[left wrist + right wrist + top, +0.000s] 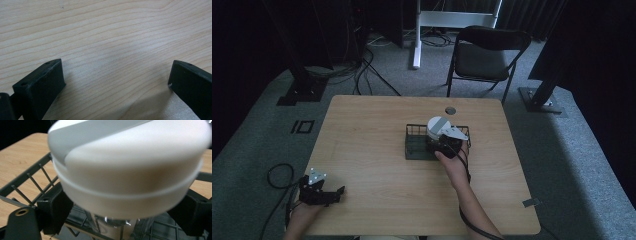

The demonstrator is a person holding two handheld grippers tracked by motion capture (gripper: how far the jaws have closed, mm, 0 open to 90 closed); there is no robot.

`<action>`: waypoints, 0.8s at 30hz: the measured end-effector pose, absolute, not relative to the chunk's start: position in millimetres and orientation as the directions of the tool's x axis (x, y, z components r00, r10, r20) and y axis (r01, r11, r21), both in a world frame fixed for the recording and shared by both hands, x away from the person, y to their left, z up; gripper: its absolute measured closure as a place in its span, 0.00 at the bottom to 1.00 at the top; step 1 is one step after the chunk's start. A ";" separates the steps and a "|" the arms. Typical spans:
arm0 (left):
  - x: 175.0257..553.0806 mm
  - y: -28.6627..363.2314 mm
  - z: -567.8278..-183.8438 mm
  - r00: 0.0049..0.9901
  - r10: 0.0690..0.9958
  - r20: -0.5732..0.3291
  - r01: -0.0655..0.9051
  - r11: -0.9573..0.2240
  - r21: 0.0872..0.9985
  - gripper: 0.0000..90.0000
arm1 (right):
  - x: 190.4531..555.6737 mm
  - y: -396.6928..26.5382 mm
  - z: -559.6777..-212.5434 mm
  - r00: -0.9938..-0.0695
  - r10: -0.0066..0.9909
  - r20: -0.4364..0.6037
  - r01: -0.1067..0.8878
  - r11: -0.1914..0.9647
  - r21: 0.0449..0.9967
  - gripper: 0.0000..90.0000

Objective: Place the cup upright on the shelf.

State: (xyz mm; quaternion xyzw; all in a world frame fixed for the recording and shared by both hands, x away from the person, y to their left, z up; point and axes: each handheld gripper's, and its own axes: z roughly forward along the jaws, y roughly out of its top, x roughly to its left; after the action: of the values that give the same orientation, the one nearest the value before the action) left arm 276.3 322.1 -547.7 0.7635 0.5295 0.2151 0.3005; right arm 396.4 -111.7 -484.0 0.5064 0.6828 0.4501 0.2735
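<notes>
A clear jar with a broad white lid [439,125] hangs at the right end of a black wire basket [414,150] in the middle of the table. My right gripper [447,142] is shut on it. In the right gripper view the white lid [130,165] looms close and a little blurred. The black jaws stand at either side just under the lid, and the clear body [117,227] reaches down into the basket [30,182]. My left gripper [329,194] rests near the table's front left corner. Its jaws [116,72] stand wide open over bare wood.
The wooden table [372,150] has a round cable hole [450,110] near its far edge. A black folding chair [484,55] stands beyond the table on grey carpet. Cables lie on the floor at the far left.
</notes>
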 end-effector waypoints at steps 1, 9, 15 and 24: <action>276.3 322.1 -547.7 0.347 0.938 0.010 0.679 -0.259 0.686 0.01 | 395.7 -112.4 -483.8 -0.341 0.936 0.085 0.446 0.082 0.891 0.14; 276.3 322.1 -547.7 0.347 0.938 0.010 0.680 -0.259 0.686 0.01 | 388.4 -122.8 -479.7 -0.371 0.926 0.072 0.437 0.106 0.893 0.14; 276.3 322.1 -547.7 0.347 0.938 0.010 0.679 -0.259 0.687 0.01 | 381.8 -128.3 -474.2 -0.396 0.916 0.068 0.420 0.115 0.900 0.14; 276.3 322.1 -547.7 0.347 0.938 0.010 0.680 -0.259 0.686 0.01 | 369.5 -137.9 -471.5 -0.414 0.908 0.072 0.410 0.115 0.905 0.14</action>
State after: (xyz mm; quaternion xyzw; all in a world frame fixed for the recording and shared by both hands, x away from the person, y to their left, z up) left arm 276.3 322.1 -547.7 0.7637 0.5294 0.2150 0.3003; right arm 369.5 -137.9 -471.5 0.4719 0.6980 0.4687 0.2655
